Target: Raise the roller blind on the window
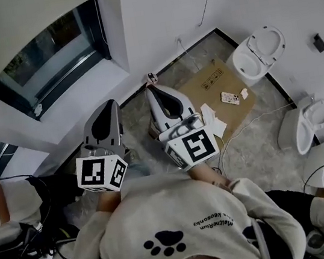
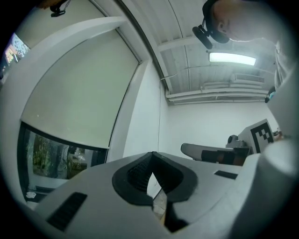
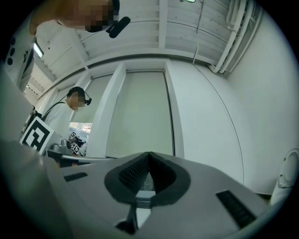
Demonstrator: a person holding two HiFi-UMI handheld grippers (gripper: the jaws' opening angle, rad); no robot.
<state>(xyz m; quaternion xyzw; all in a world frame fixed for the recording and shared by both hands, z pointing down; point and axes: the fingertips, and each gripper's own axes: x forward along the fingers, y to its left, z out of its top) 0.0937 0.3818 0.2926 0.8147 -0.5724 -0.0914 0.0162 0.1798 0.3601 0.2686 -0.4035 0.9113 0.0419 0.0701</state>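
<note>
Paw-print sweatshirt (image 1: 184,232), cardboard sheet (image 1: 212,81), white toilets (image 1: 256,53), roller blind (image 1: 12,27) part-lowered

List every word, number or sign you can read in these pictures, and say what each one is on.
Sweatshirt: one line of print, upside down in the head view, too blurred to read.
Cardboard sheet: dark printed symbols, too small to read.
Marker cubes: black-and-white square patterns only, no words.

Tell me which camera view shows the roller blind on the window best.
The left gripper view: the roller blind fills much of it, with its bottom edge and bare glass below. The head view catches only its lower part. The right gripper view shows it narrow, with its bottom edge hidden.
</note>
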